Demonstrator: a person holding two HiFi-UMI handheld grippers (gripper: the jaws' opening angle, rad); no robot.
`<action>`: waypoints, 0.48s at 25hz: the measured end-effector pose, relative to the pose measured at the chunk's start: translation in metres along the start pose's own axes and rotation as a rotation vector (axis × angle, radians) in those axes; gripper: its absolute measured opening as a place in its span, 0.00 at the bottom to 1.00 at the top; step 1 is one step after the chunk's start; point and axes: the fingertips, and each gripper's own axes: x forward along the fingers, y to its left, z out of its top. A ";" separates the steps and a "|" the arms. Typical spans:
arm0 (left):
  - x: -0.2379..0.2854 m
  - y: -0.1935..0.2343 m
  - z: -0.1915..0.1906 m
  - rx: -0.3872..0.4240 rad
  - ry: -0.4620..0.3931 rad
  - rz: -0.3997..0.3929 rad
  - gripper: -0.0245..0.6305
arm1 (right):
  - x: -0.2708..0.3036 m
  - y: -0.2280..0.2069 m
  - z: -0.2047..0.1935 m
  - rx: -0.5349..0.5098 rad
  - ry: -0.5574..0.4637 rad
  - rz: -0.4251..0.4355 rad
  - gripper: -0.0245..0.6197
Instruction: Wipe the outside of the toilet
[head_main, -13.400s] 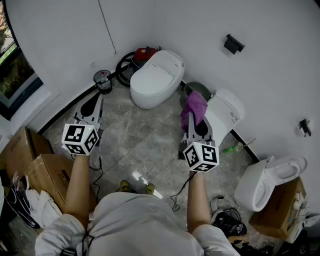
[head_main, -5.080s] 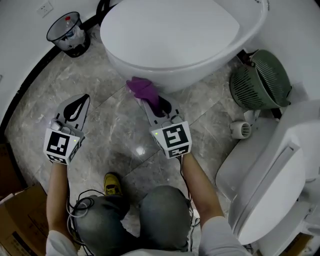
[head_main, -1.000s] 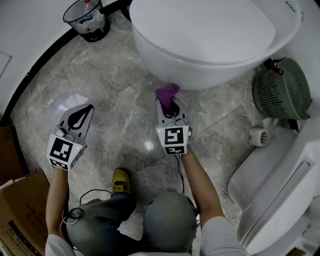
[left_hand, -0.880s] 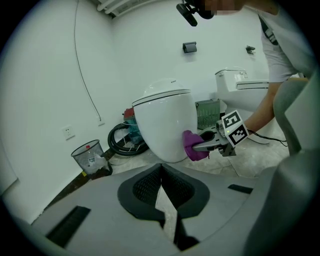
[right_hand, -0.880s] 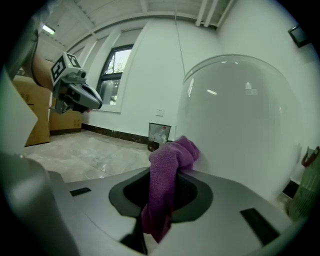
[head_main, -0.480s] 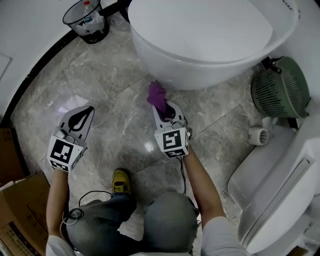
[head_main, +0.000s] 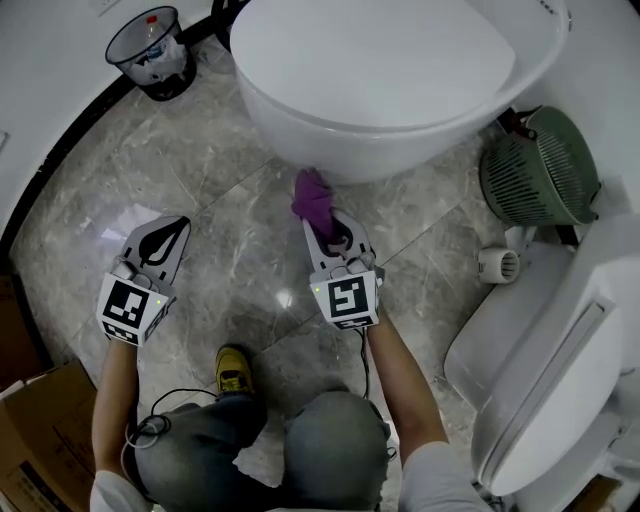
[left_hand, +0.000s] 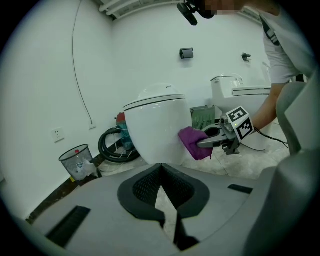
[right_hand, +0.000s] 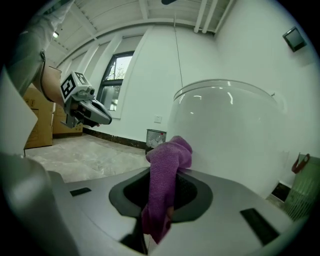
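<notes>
The right gripper (head_main: 322, 226) pinches a purple cloth (head_main: 313, 197), with its jaws closed on the lower part. This leaves the free top bunched forward as a pad. The pad is at the low outer wall of the toilet (head_main: 370, 80), and it seems to touch the wall under the bowl's curve. I judge this is the place being wiped now. The left gripper (head_main: 168, 228) has its jaws pressed together with nothing between them. It hangs above the floor (head_main: 230, 200), well apart from the toilet, probably so that it does not disturb the wiping.

White toilet (head_main: 380, 90), lid down (purple cloth (head_main: 314, 200) against its side)
</notes>
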 end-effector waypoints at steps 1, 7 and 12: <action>0.001 0.000 0.001 -0.004 -0.004 -0.003 0.07 | -0.001 -0.001 0.003 0.001 -0.004 -0.005 0.18; 0.004 0.000 0.008 -0.025 0.007 -0.020 0.07 | -0.009 -0.008 0.025 -0.032 -0.067 -0.018 0.18; 0.002 0.005 0.020 -0.053 -0.010 -0.014 0.07 | -0.017 -0.017 0.044 -0.020 -0.089 -0.042 0.18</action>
